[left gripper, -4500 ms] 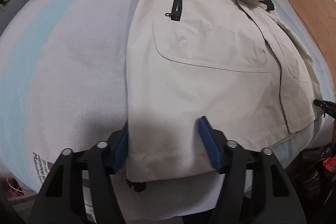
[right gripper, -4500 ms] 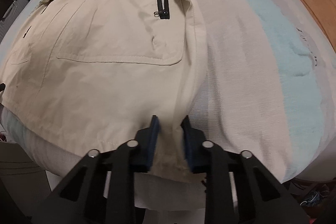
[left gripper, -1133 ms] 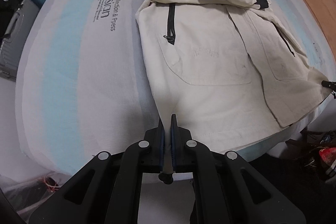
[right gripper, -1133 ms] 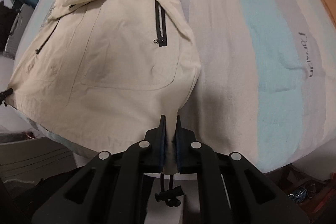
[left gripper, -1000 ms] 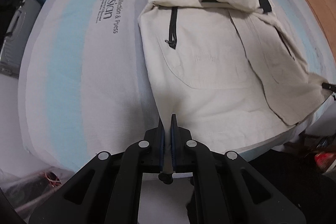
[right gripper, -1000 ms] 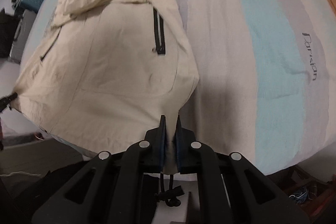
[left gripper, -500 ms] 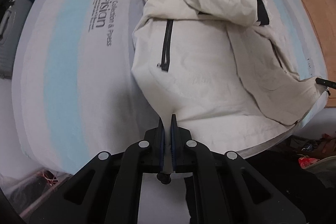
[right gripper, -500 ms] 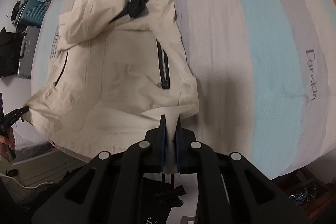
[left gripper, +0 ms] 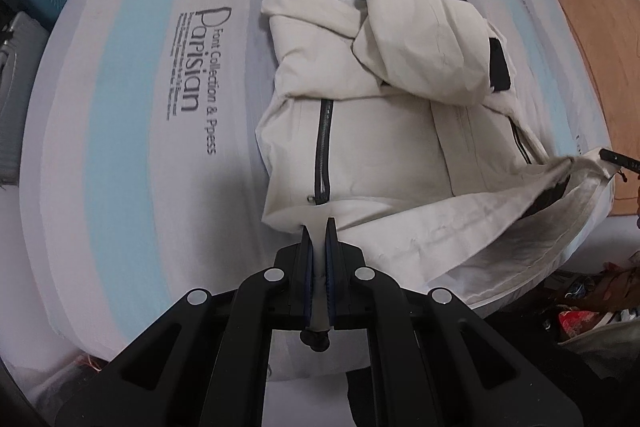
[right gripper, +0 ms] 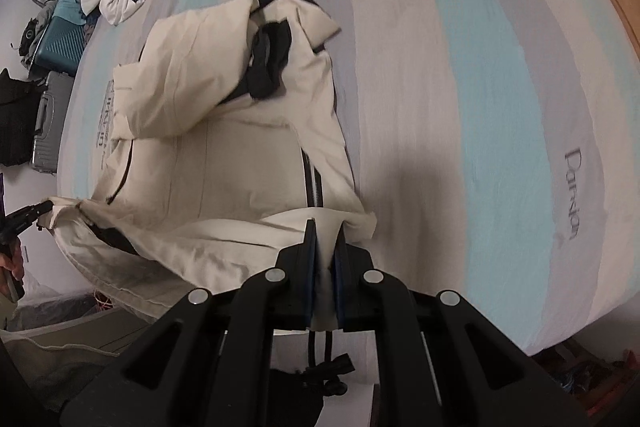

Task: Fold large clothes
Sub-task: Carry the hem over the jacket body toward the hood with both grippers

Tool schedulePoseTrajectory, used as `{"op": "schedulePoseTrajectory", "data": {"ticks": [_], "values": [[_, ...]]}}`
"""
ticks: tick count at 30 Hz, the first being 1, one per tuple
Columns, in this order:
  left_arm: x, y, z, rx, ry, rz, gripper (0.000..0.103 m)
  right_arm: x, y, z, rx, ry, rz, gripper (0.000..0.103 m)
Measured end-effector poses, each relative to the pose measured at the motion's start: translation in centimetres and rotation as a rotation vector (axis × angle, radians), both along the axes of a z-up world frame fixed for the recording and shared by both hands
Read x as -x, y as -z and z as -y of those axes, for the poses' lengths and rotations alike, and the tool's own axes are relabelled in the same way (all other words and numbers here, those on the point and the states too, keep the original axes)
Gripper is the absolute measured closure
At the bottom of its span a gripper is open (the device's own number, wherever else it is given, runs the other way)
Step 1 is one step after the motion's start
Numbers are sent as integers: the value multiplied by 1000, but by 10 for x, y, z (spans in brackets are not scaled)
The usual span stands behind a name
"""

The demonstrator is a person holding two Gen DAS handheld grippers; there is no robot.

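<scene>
Both grippers, left (left gripper: 319,227) and right (right gripper: 324,229), have jaws clamped on the hem corners of the jacket (left gripper: 384,147), which lies on the bed (left gripper: 140,107). Carry both corners level toward the collar, keeping the hem taut.

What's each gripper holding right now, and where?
Both grip the cream jacket by its bottom hem: left gripper at one hem corner, right gripper at the other.
</scene>
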State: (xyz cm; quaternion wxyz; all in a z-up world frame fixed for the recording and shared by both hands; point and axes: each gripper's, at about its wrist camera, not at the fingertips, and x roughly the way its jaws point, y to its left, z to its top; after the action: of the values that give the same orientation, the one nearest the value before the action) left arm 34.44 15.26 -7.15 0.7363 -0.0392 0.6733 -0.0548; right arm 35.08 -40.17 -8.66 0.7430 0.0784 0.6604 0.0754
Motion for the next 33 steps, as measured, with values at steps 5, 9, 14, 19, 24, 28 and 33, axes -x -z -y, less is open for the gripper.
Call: {"op": "schedulePoseTrajectory", "data": {"ticks": [5,9,14,19,24,28,33], "values": [[-22,-1,-7,2,4,17,100,-25,-9,-7,8,-11,37,97],[-39,-2,-13,1,5,35,100,-45,-15,-12,15,-27,65,97],[-60,-3,-16,-6,24,55,100,-72,-19,-14,8,-21,87,97],[-87,-6,-17,-16,35,93,100,-99,-21,-14,17,-22,111,97],[-118,-3,-17,-30,51,115,100,-123,-19,-13,19,-15,125,97],[-143,2,-20,-27,41,115,100,-142,-14,-14,24,-13,129,97],[-172,10,-21,-22,20,114,100,-174,-2,-12,22,10,122,97]]}}
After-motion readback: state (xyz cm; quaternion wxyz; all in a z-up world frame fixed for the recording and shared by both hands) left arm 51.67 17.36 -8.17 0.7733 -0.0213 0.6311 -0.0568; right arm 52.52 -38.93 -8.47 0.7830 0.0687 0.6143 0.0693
